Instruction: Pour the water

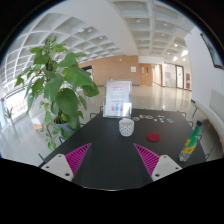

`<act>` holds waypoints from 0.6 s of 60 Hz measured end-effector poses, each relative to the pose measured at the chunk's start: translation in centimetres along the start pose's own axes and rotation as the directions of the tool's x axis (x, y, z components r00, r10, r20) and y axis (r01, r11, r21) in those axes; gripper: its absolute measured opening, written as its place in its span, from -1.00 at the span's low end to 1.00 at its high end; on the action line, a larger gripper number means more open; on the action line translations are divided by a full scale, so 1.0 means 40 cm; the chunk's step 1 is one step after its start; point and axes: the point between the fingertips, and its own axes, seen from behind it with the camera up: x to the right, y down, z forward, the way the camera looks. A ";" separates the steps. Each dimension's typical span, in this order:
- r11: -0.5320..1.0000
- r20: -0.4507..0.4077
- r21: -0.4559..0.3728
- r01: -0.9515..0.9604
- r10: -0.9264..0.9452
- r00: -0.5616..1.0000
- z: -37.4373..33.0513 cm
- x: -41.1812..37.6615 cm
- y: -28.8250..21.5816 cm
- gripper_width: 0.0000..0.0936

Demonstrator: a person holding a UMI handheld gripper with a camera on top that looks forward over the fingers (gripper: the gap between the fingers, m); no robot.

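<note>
A white cup [126, 127] stands on the dark table [110, 160], beyond my fingers and roughly centred between them. A green bottle [190, 144] with a yellow label stands at the table's right side, just beyond my right finger [152, 158]. My gripper [111, 158] is open and empty, its magenta pads wide apart, held low over the near part of the table. My left finger [70, 158] is well left of the cup.
A small red round object [154, 138] lies right of the cup. A white sign stand [118, 97] stands behind the cup. A large potted plant [58, 88] rises at the table's left. Dark chairs and a bright hall lie behind.
</note>
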 end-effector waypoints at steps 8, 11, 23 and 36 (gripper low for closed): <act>0.999 -0.052 -0.045 -0.004 0.002 0.999 -0.016 0.062 0.055 0.81; 0.998 -0.077 -0.064 -0.005 0.000 0.997 -0.023 0.115 0.086 0.81; 0.989 -0.206 -0.132 -0.067 0.038 0.978 -0.031 0.313 0.207 0.81; 0.979 -0.391 -0.140 -0.147 0.082 0.917 -0.034 0.568 0.298 0.81</act>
